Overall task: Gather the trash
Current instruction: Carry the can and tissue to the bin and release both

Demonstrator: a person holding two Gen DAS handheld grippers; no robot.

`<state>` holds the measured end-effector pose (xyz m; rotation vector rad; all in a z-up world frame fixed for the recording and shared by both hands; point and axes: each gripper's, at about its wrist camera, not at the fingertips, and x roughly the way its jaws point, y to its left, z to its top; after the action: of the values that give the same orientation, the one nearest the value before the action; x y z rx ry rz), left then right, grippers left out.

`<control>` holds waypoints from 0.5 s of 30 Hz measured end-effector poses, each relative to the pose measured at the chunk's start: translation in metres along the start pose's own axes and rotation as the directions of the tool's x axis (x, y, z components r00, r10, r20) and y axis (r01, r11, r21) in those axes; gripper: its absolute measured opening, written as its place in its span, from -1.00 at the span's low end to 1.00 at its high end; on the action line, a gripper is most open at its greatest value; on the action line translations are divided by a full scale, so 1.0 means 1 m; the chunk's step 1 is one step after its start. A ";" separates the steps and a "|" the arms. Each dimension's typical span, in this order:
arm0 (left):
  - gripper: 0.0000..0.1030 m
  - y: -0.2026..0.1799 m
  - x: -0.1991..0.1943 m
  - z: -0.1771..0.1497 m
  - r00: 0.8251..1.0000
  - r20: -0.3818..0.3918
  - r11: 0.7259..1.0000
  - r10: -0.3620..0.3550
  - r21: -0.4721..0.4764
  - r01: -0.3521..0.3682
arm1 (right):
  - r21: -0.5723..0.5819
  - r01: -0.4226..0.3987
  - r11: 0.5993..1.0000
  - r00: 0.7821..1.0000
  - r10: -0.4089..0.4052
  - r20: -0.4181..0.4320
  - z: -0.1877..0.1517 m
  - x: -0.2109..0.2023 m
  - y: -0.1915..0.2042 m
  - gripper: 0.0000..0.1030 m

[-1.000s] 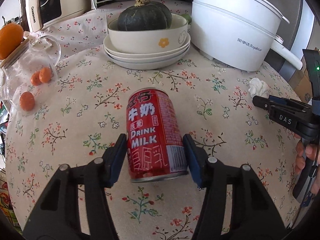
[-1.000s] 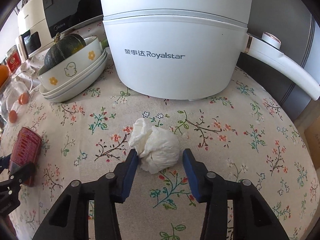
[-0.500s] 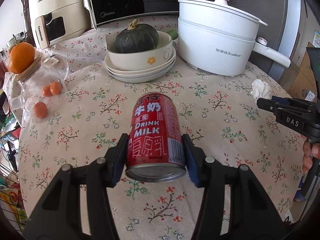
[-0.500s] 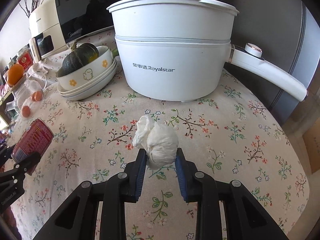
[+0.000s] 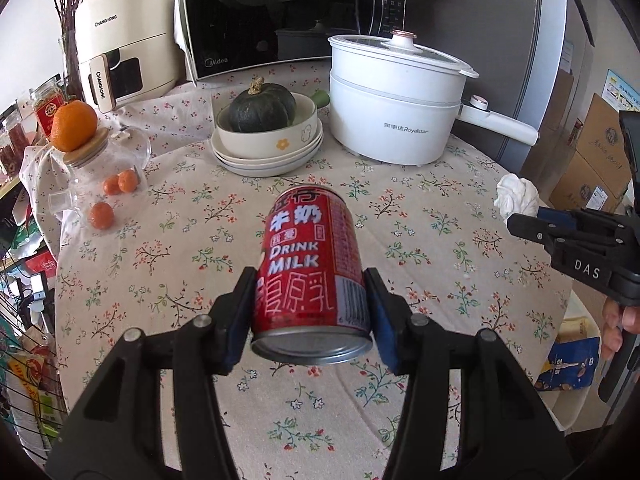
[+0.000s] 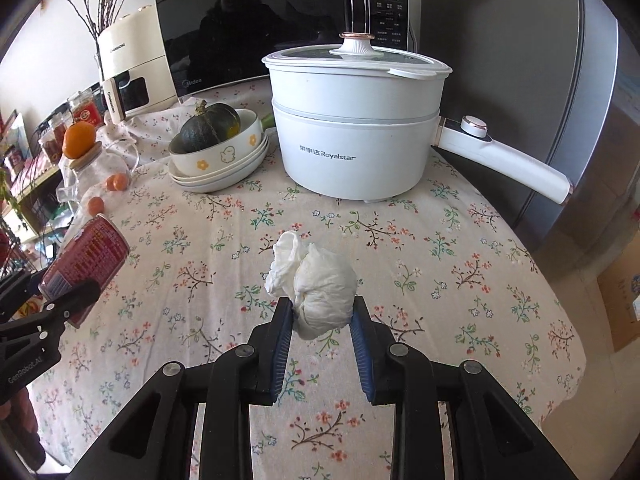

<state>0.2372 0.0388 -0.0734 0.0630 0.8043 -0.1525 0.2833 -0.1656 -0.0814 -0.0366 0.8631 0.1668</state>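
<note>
Jaws clamped on can (image 5: 314,276), tissue (image 6: 320,292).

A surface (image 5: 400,216) draped in floral cloth carries a white Royalstar electric pot (image 5: 394,108) with a long handle, beside a dark green pumpkin (image 5: 262,108) sitting in a cream bowl (image 5: 276,142) on stacked plates; behind them stand a black Midea microwave (image 5: 276,12) and a cream Changhong appliance (image 5: 124,56), while an orange (image 5: 74,126) tops a glass jar (image 5: 100,184) at left
</note>
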 end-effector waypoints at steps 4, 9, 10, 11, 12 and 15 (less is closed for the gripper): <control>0.06 -0.007 -0.019 -0.008 1.000 0.007 1.000 -0.019 0.002 0.019 | -0.016 -0.011 1.000 1.000 0.011 0.007 -0.012 -0.023 0.004 -0.42; 0.06 -0.017 -0.039 -0.021 0.999 0.013 0.999 -0.045 0.013 0.045 | -0.036 -0.020 0.999 1.000 0.020 0.005 -0.030 -0.048 0.007 -0.42; 0.06 -0.020 -0.043 -0.024 0.999 0.014 0.999 -0.050 0.017 0.050 | -0.037 -0.021 0.999 1.000 0.021 0.004 -0.034 -0.053 0.007 -0.42; 0.06 -0.022 -0.046 -0.026 0.998 0.014 0.998 -0.056 0.019 0.056 | -0.036 -0.023 0.999 1.000 0.024 0.004 -0.037 -0.057 0.006 -0.42; 0.06 -0.024 -0.051 -0.031 0.998 0.013 0.998 -0.064 0.020 0.064 | -0.033 -0.027 0.999 1.000 0.027 0.005 -0.041 -0.062 0.006 -0.42; 0.06 -0.031 -0.060 -0.041 0.996 0.009 0.996 -0.087 0.019 0.087 | -0.032 -0.030 0.999 1.000 0.030 0.002 -0.052 -0.073 0.005 -0.42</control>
<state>0.1620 0.0195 -0.0582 0.0442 0.7959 -0.2427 0.1968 -0.1752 -0.0596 -0.0535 0.8587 0.2086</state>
